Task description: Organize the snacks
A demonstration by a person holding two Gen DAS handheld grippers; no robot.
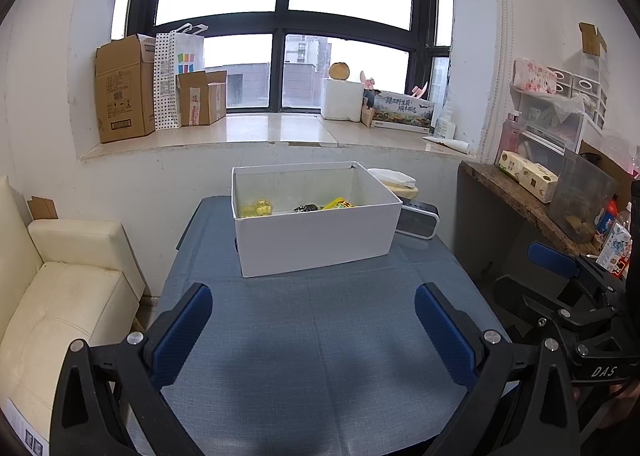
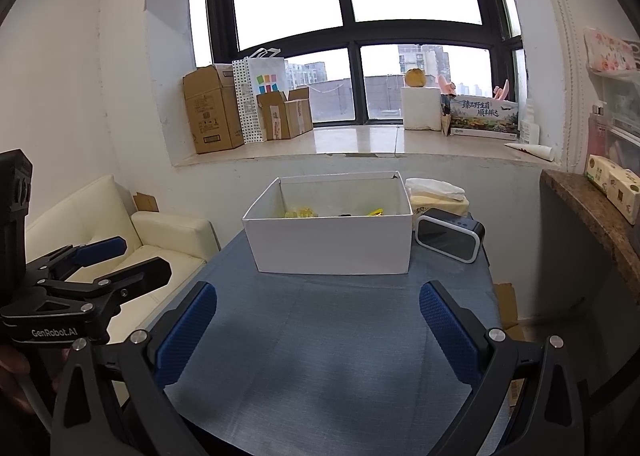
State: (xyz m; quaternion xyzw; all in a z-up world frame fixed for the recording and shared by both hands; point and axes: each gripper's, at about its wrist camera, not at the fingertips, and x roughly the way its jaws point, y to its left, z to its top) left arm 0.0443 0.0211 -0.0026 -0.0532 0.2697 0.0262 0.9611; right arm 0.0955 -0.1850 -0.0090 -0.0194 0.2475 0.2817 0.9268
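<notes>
Holding both tongs, left (image 1: 314,330) and right (image 2: 318,330), spread wide, we faced the snack box (image 1: 316,240) on the tabletop (image 1: 320,336).

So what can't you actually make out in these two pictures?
- White box contents: in both views its front wall hides most of the floor; only yellow packets and a dark item peek over.
- Tissue pack: partly behind the box and the black speaker.
- Left gripper and right gripper: handles cut off by the bottom edge.
- Packet labels: too small to read.
</notes>
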